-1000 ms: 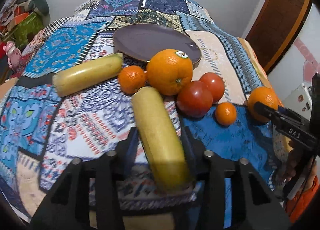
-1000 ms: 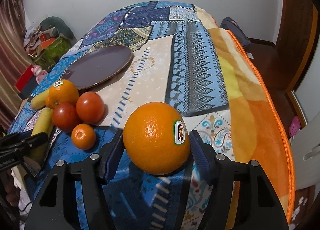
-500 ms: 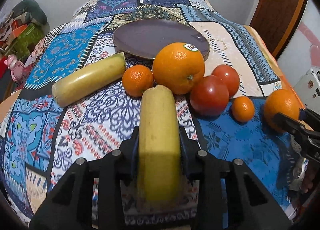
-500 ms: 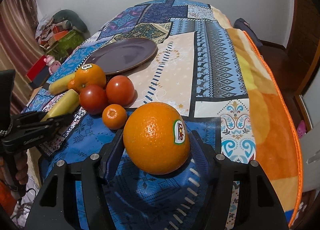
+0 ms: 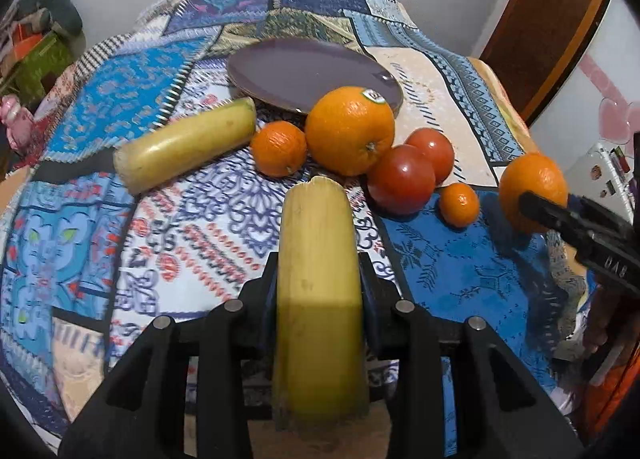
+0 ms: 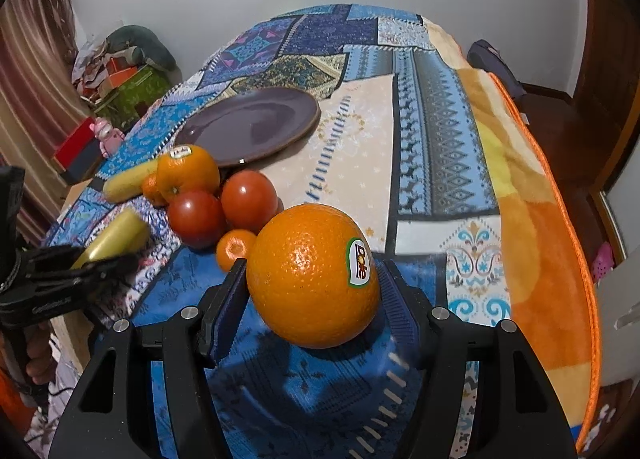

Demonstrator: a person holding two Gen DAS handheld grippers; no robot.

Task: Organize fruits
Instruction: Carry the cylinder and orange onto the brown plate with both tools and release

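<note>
My left gripper (image 5: 318, 275) is shut on a yellow banana piece (image 5: 318, 259) and holds it above the patterned cloth. My right gripper (image 6: 312, 283) is shut on a large orange (image 6: 312, 275) with a sticker. Ahead lie a second banana piece (image 5: 184, 147), another large orange (image 5: 350, 129), a small mandarin (image 5: 278, 147), two tomatoes (image 5: 402, 179) and a tiny mandarin (image 5: 459, 203). A dark purple plate (image 5: 308, 73) sits behind them, bare. The plate also shows in the right wrist view (image 6: 248, 127). The right gripper with its orange (image 5: 532, 189) shows at the right of the left view.
The table is covered with a blue patchwork cloth (image 6: 420, 107) with an orange border at the right edge. Boxes and clutter (image 6: 120, 75) stand on the floor at the far left. A wooden door (image 5: 560, 19) is at the right.
My left gripper closed on the banana piece and lifted it, turning it to point straight ahead. My right gripper carried the orange left, closer to the fruit cluster.
</note>
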